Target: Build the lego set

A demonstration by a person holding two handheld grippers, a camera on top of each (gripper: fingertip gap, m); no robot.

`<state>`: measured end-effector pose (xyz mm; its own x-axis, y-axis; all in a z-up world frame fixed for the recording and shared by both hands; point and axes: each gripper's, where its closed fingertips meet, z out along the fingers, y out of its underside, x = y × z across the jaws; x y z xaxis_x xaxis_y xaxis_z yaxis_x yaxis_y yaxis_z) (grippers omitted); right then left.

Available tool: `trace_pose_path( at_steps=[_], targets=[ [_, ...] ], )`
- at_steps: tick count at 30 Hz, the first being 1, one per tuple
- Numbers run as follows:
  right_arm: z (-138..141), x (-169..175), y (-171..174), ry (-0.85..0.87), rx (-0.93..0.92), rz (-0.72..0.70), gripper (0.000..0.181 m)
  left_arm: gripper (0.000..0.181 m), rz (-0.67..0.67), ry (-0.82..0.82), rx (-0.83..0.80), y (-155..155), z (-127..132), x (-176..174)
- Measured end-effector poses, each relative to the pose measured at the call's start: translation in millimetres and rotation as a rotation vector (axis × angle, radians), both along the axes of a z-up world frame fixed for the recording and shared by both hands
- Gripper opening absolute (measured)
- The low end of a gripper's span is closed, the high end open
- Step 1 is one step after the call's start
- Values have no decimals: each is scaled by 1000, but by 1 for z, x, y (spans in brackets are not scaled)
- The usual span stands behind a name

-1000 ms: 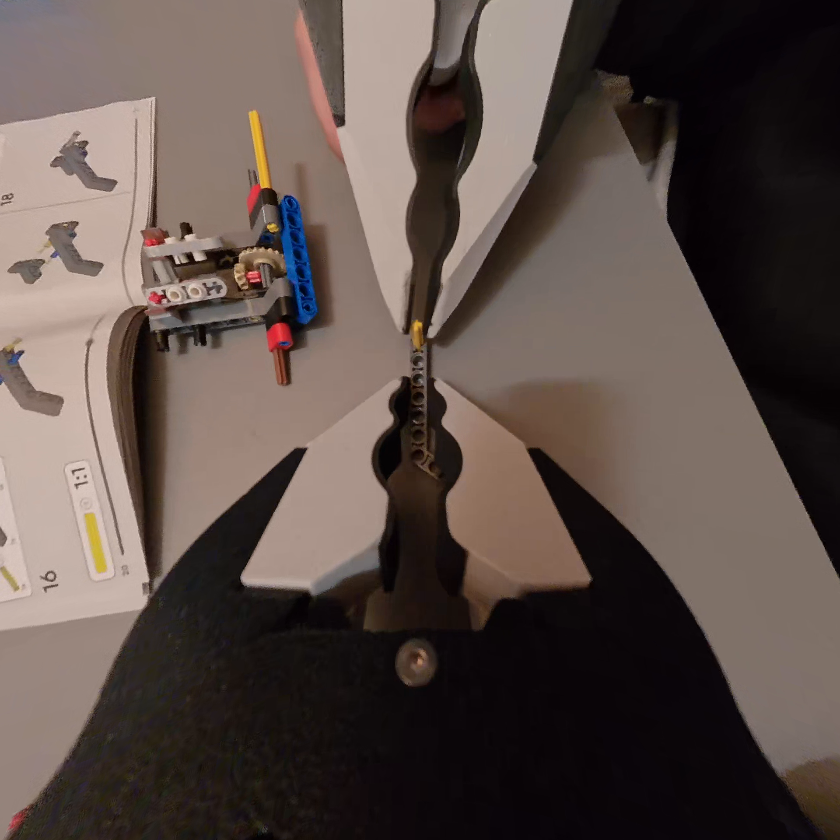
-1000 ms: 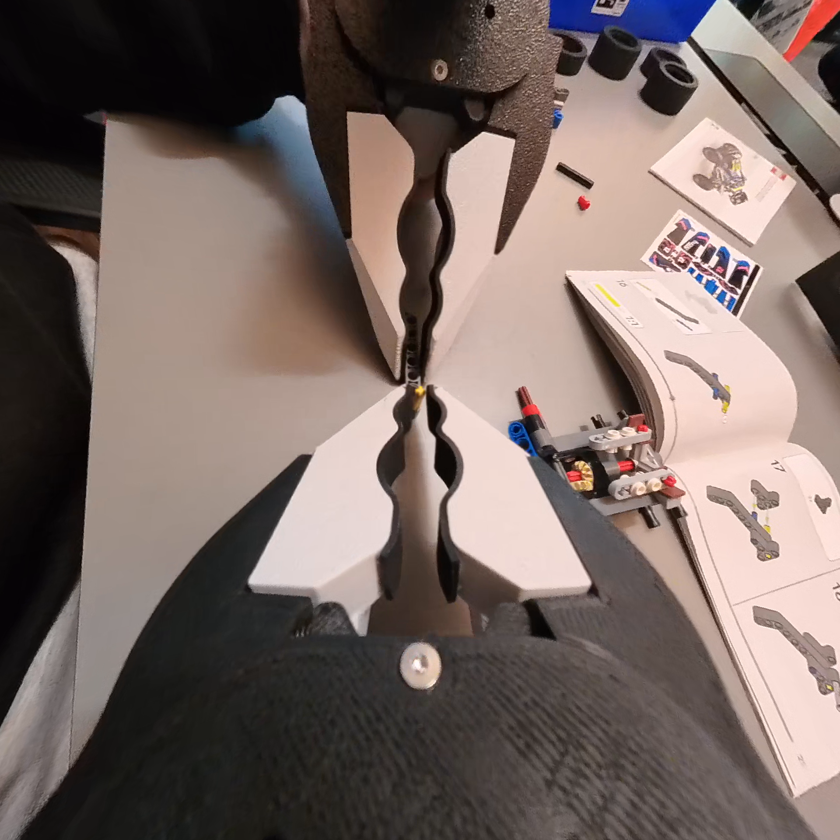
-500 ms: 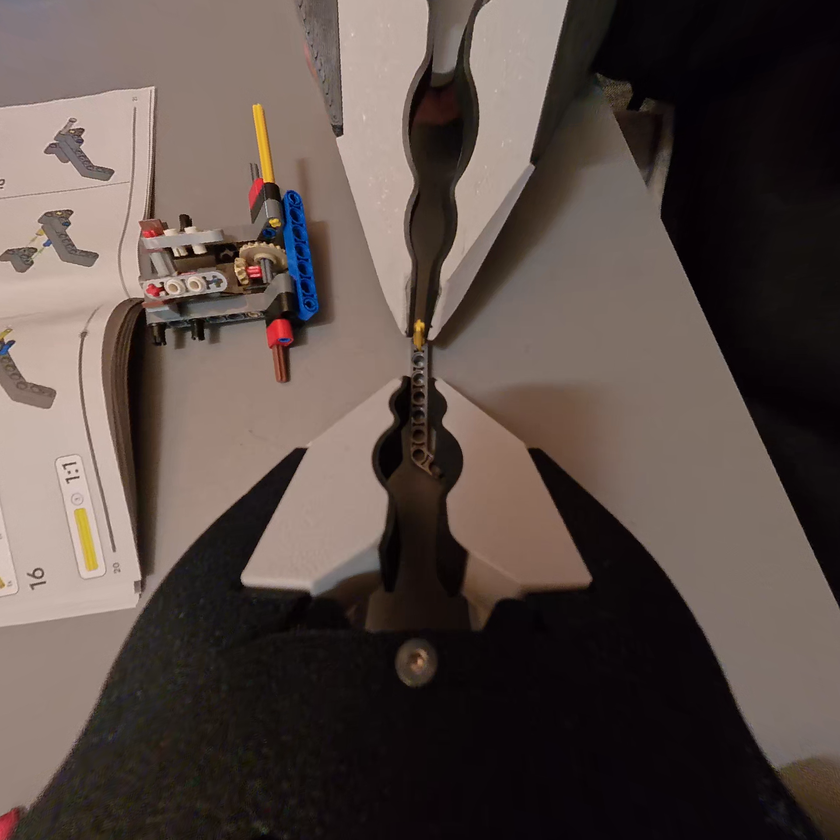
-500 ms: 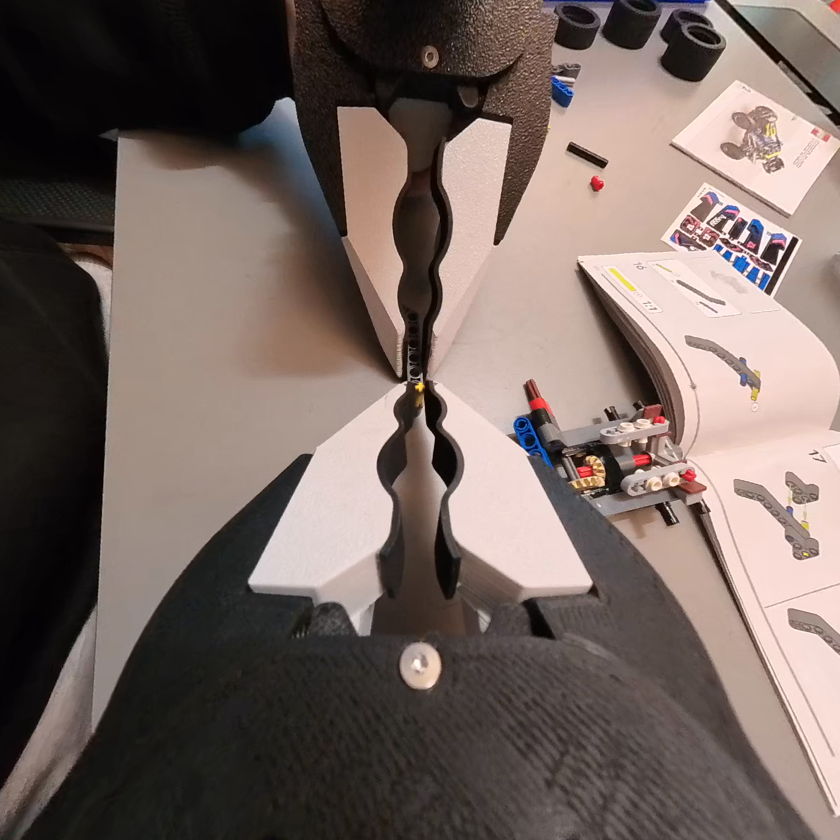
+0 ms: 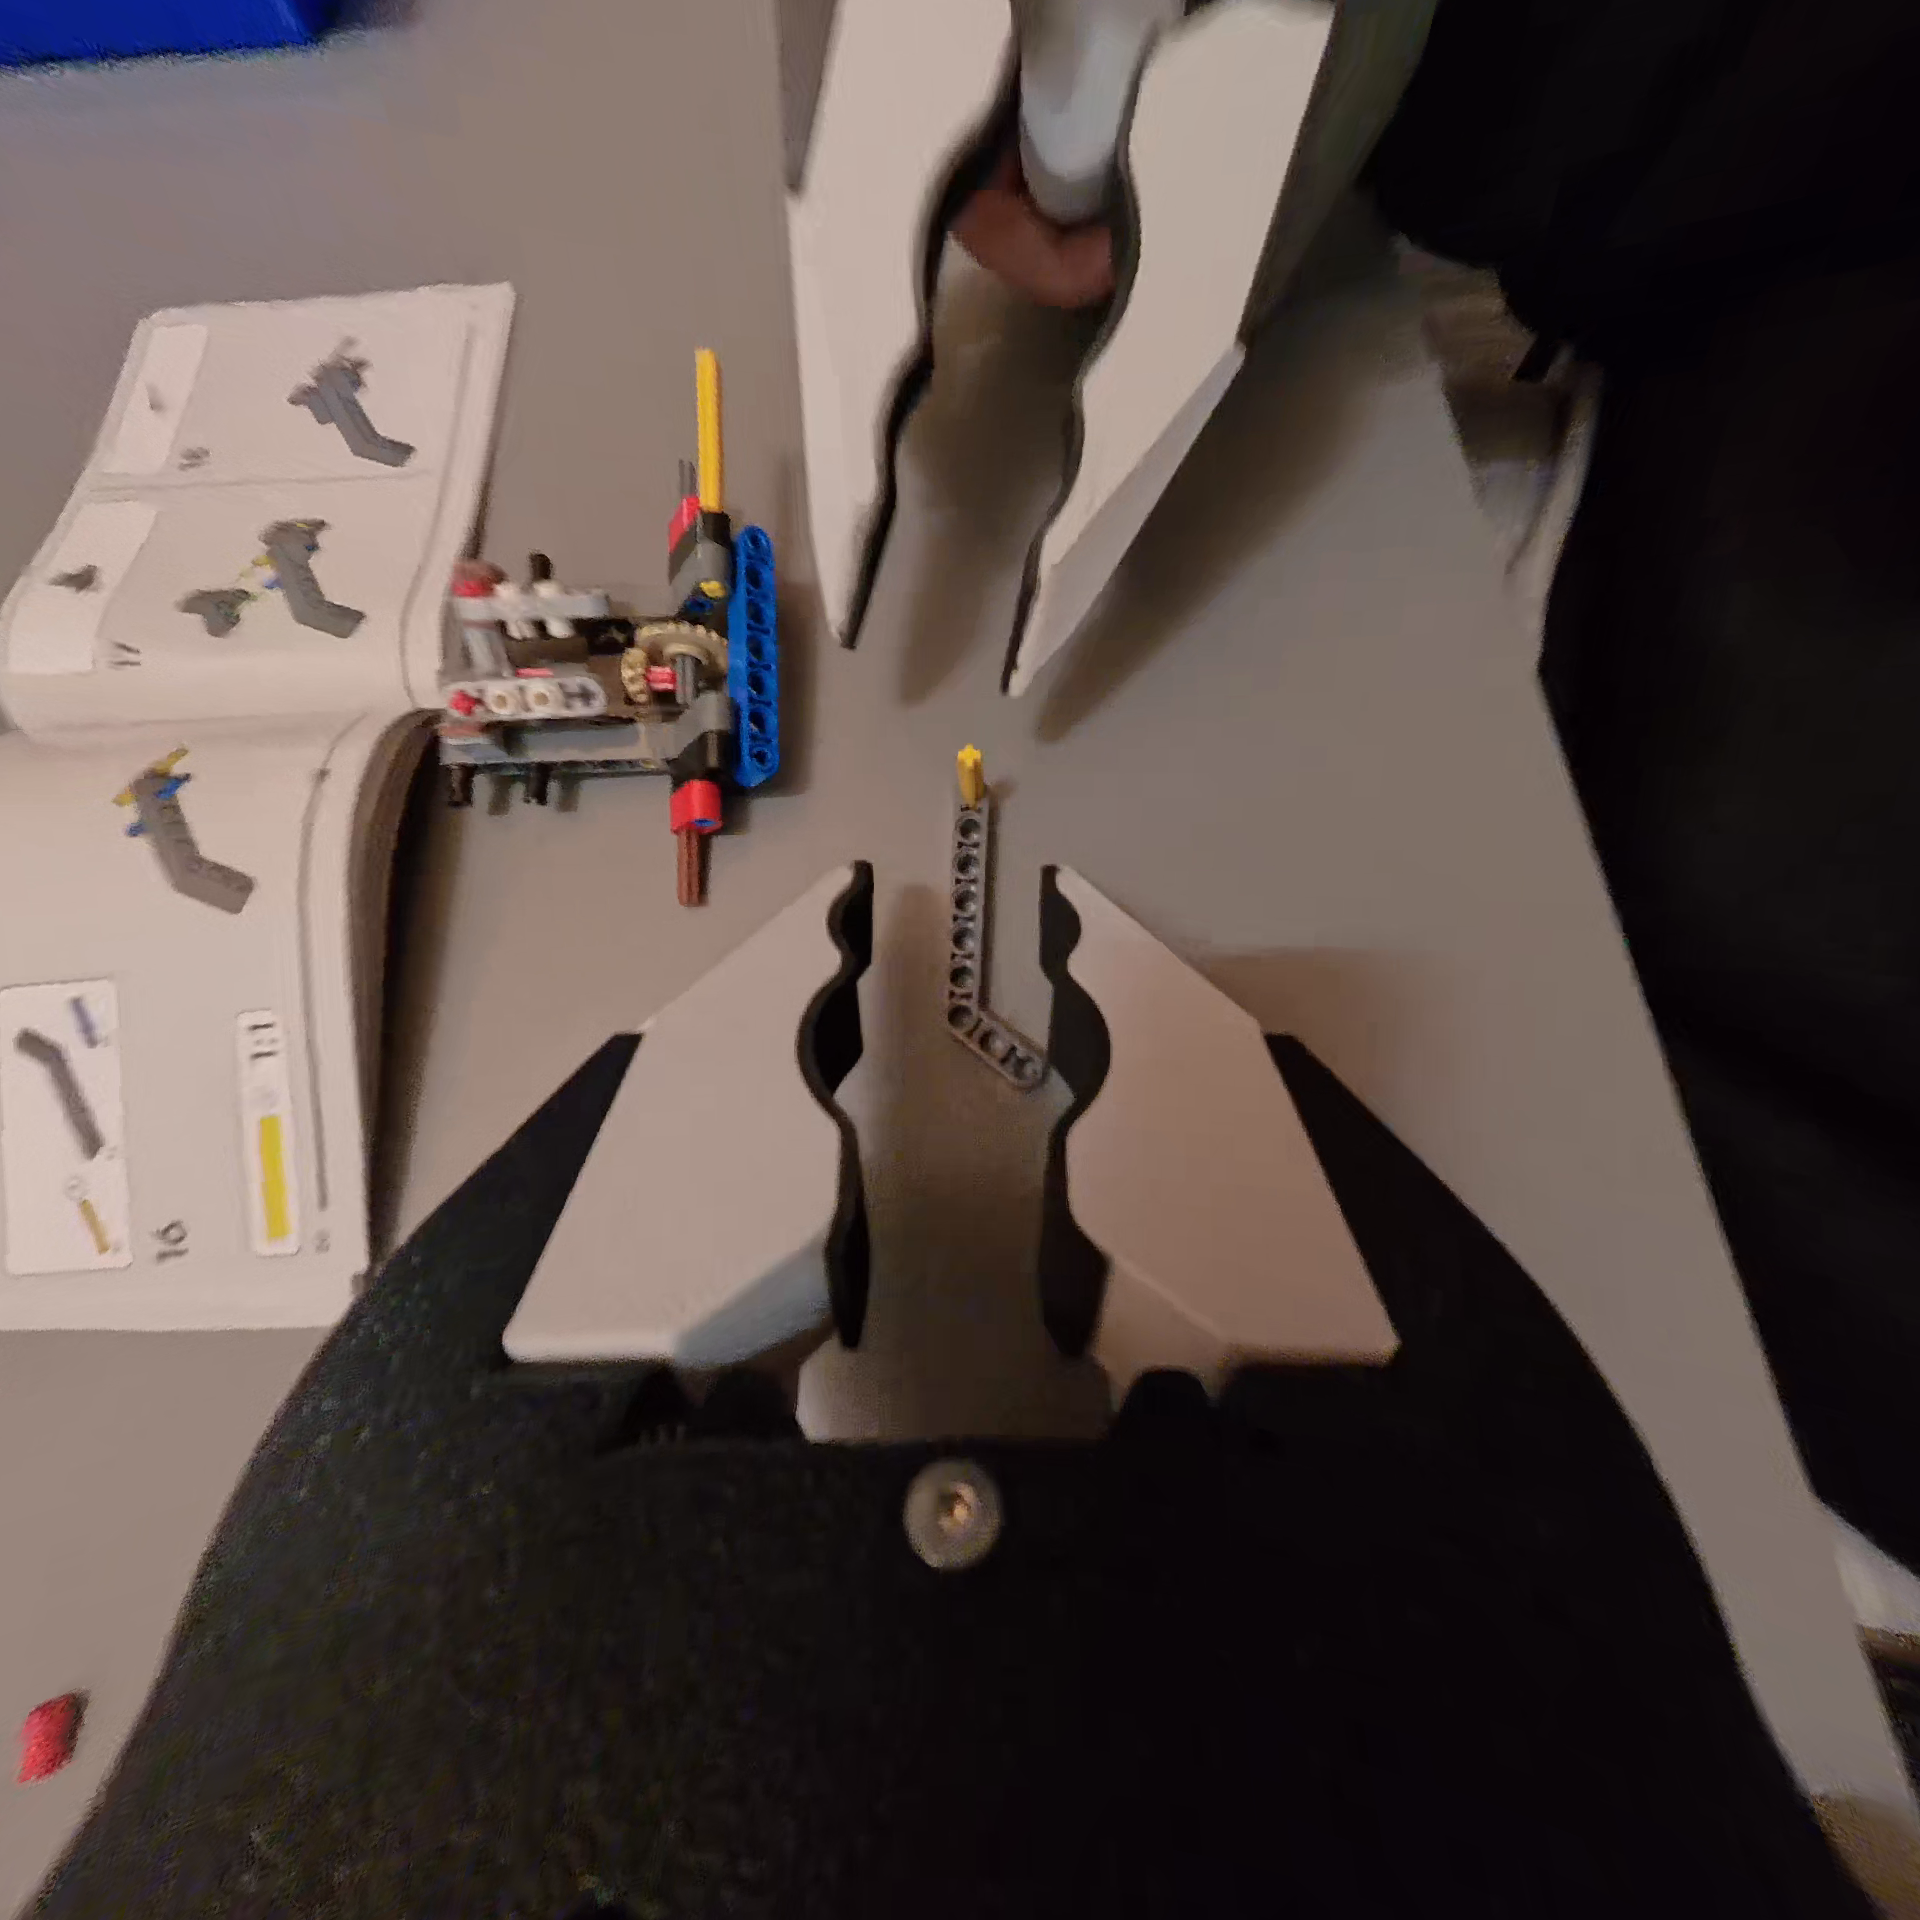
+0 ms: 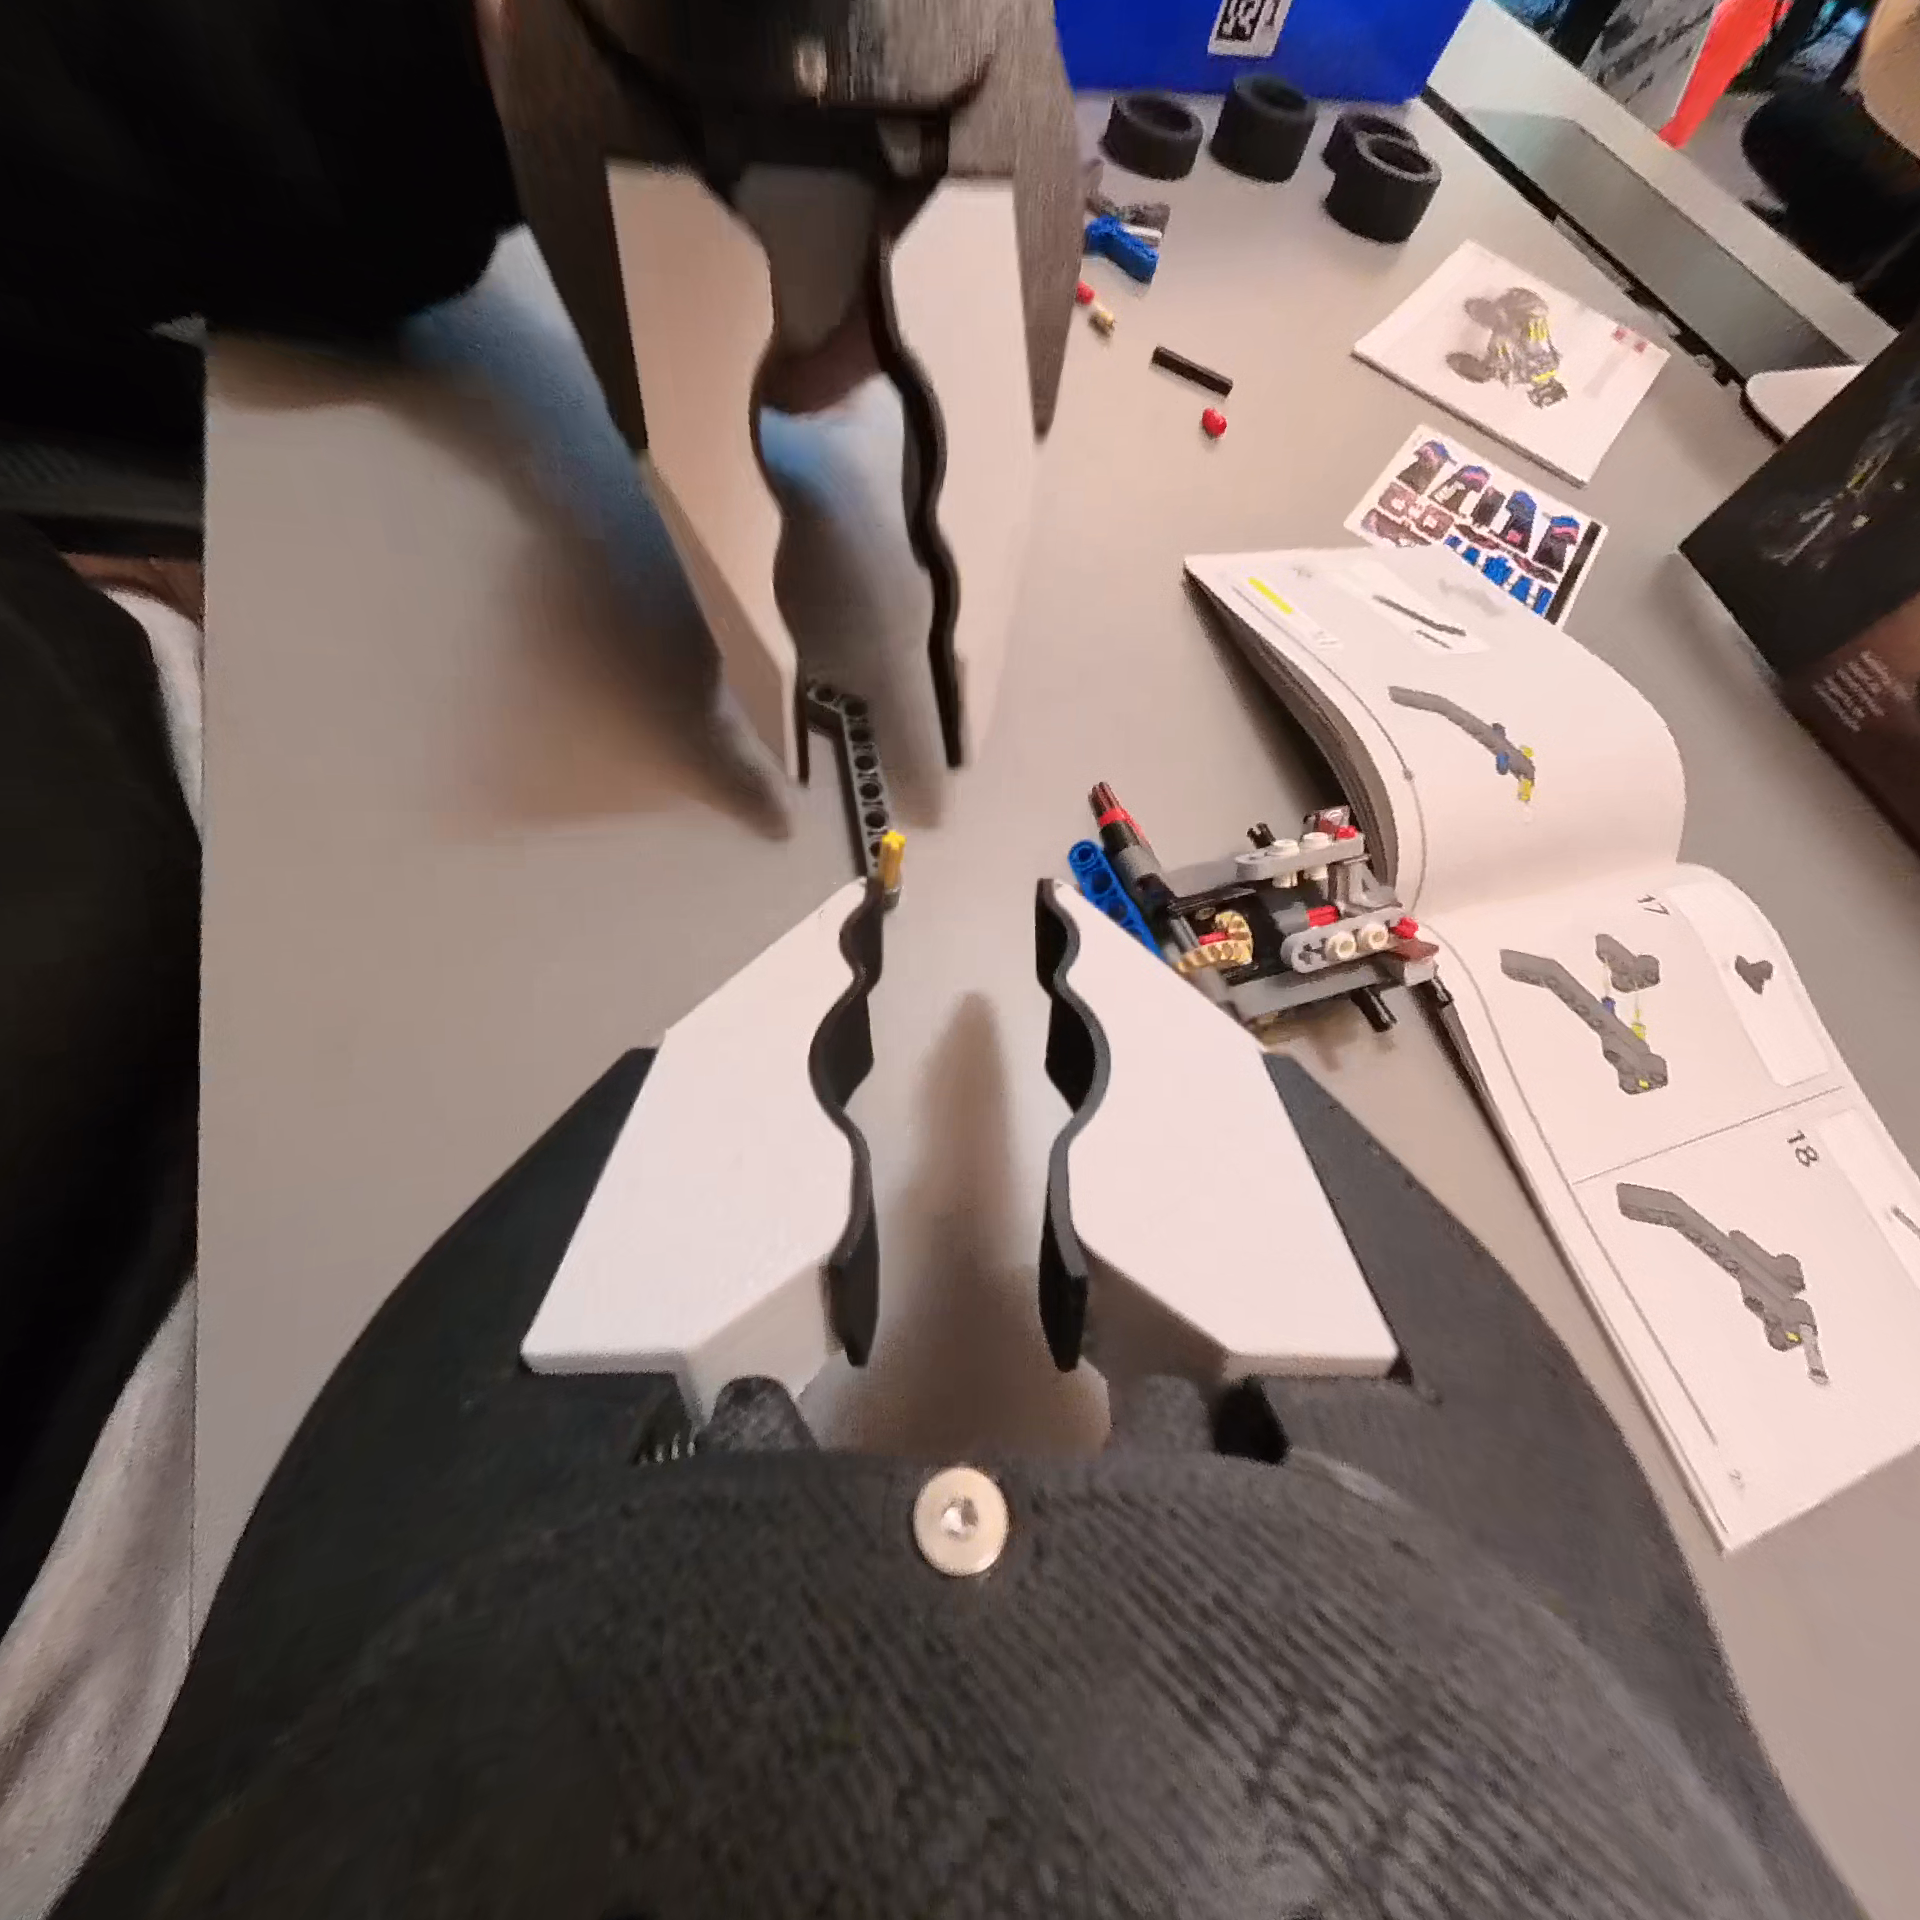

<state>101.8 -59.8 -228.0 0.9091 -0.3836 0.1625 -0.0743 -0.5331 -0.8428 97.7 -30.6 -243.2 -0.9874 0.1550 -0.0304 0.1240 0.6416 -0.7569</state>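
I see both my left gripper (image 5: 954, 883) and right gripper (image 6: 954, 899) with jaws wide, holding nothing, the bent grey beam (image 5: 968, 925) with its yellow pin (image 5: 969, 777) lying between them on the bench (image 5: 1299, 831).

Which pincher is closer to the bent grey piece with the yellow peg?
Left. The left gripper is open with the bent grey beam lying between its fingertips. The right gripper is open just beyond the beam's yellow peg end.
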Motion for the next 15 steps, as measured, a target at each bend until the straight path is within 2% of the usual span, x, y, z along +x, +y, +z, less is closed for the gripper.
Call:
trace_pose_path(
  at_steps=[1, 5, 10, 15],
  targets=[
    [-2, -2, 0, 2, -12, 6, 27, 29, 10, 10, -34, 3, 9, 1],
    [-14, -7, 3, 28, -86, 40, 27, 22, 123, 26, -129, 26, 37, 19],
    [-24, -9, 6, 55, -142, 72, 23, 15, 317, -69, -58, 72, 35, 59],
    [-25, -11, 7, 71, -141, 89, 18, 10, 540, -92, -130, 106, 46, 103]
  ],
)
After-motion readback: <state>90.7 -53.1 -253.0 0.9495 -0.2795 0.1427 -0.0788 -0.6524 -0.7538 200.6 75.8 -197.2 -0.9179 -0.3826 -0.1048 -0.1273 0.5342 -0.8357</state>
